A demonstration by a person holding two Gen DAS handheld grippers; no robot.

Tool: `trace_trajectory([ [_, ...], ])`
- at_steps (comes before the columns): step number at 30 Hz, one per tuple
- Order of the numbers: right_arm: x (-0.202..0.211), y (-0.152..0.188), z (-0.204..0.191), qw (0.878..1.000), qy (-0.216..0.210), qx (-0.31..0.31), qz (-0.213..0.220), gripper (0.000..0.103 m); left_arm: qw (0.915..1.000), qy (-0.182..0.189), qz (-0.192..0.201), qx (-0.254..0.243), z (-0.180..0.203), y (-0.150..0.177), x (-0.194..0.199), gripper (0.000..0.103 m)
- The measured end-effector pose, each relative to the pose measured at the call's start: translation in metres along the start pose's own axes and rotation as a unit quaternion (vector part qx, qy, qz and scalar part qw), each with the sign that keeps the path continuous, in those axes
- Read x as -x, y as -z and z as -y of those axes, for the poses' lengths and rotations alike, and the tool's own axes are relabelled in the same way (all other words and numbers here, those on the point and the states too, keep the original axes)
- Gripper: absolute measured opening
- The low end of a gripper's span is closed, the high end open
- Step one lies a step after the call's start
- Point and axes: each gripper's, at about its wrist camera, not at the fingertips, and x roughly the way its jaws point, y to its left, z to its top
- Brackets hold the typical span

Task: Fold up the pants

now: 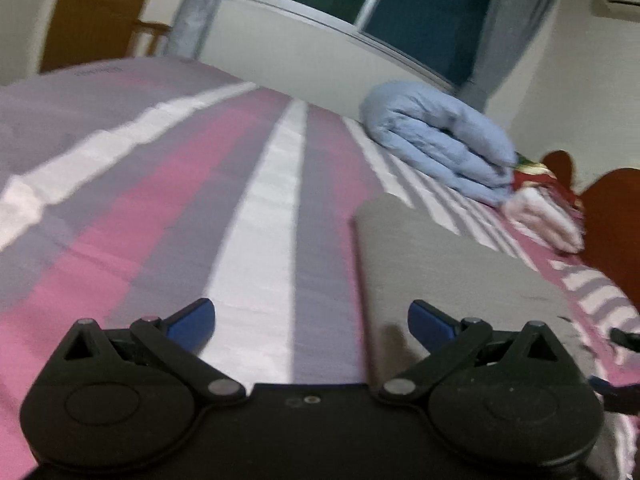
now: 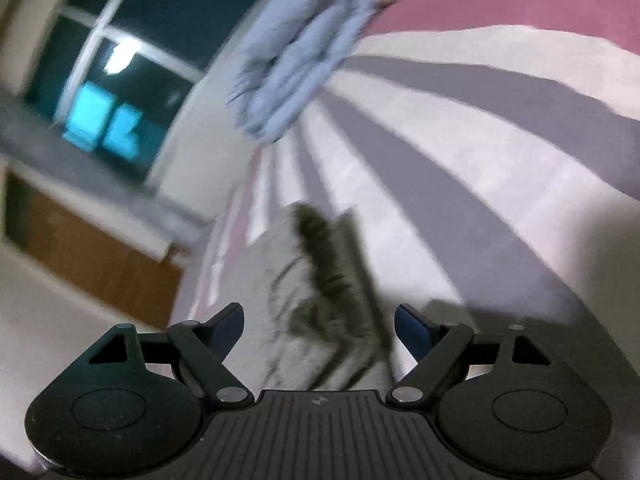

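Note:
The grey pants (image 1: 448,272) lie flat on the striped bedspread (image 1: 256,216), to the right in the left wrist view. My left gripper (image 1: 311,322) is open and empty, its right finger over the pants' left edge. In the right wrist view the pants (image 2: 320,312) show a dark gathered waistband and creases, straight ahead between the fingers. My right gripper (image 2: 319,330) is open and empty, just above the pants. Both views are blurred.
A folded light blue quilt (image 1: 436,140) and a pink and red bundle (image 1: 540,208) lie at the head of the bed beside a dark wooden headboard (image 1: 612,232). The quilt also shows in the right wrist view (image 2: 296,52). A window and wall lie beyond.

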Motion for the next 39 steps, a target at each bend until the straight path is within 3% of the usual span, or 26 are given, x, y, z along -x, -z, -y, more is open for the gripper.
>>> trace_trajectory([
  [3,-0.009,0.001,0.001,0.999,0.001,0.038,-0.018,0.082,0.9985,0.047,-0.027,-0.006,0.005,-0.004,-0.013,0.096],
  [7,-0.028,0.004,0.021,0.998,-0.031,0.007,-0.051,0.082,0.9901,0.115,-0.075,0.026,0.006,-0.011,-0.041,0.092],
  [13,-0.053,-0.012,0.042,0.993,-0.075,-0.017,-0.090,0.082,0.9755,0.162,-0.147,0.025,0.000,-0.020,-0.084,0.090],
  [17,-0.066,-0.017,0.043,0.993,-0.067,-0.013,-0.100,0.082,0.9607,0.206,-0.174,0.066,-0.014,-0.030,-0.108,0.078],
  [20,-0.079,-0.019,0.039,0.988,-0.082,-0.018,-0.128,0.082,0.9380,0.256,-0.204,0.113,-0.028,-0.031,-0.125,0.078],
  [22,-0.080,-0.021,0.038,0.985,-0.091,-0.019,-0.143,0.082,0.9291,0.276,-0.224,0.102,-0.029,-0.032,-0.129,0.077],
  [23,-0.081,-0.021,0.038,0.986,-0.088,-0.015,-0.144,0.080,0.9293,0.274,-0.230,0.092,-0.027,-0.032,-0.130,0.073],
  [24,-0.084,-0.020,0.037,0.986,-0.076,-0.002,-0.148,0.071,0.9313,0.264,-0.235,0.088,-0.025,-0.033,-0.133,0.069],
  [25,-0.093,-0.022,0.035,0.986,-0.070,0.001,-0.152,0.066,0.9317,0.260,-0.237,0.091,-0.023,-0.034,-0.136,0.056],
  [26,-0.096,-0.024,0.038,0.985,-0.075,-0.009,-0.153,0.061,0.9281,0.267,-0.241,0.098,-0.021,-0.033,-0.140,0.029],
  [27,-0.101,-0.026,0.040,0.984,-0.083,-0.021,-0.154,0.058,0.9229,0.274,-0.246,0.113,-0.019,-0.028,-0.147,0.027],
  [32,-0.108,-0.042,0.024,0.985,-0.100,0.005,-0.141,0.054,0.9212,0.316,-0.202,0.104,-0.018,-0.033,-0.143,0.017],
  [36,-0.118,-0.074,0.003,0.982,-0.131,0.040,-0.129,0.052,0.9209,0.341,-0.169,0.084,-0.006,-0.073,-0.144,0.017],
  [39,-0.144,-0.111,-0.009,0.982,-0.144,0.047,-0.111,0.052,0.9252,0.344,-0.143,0.072,0.002,-0.111,-0.163,0.017],
])
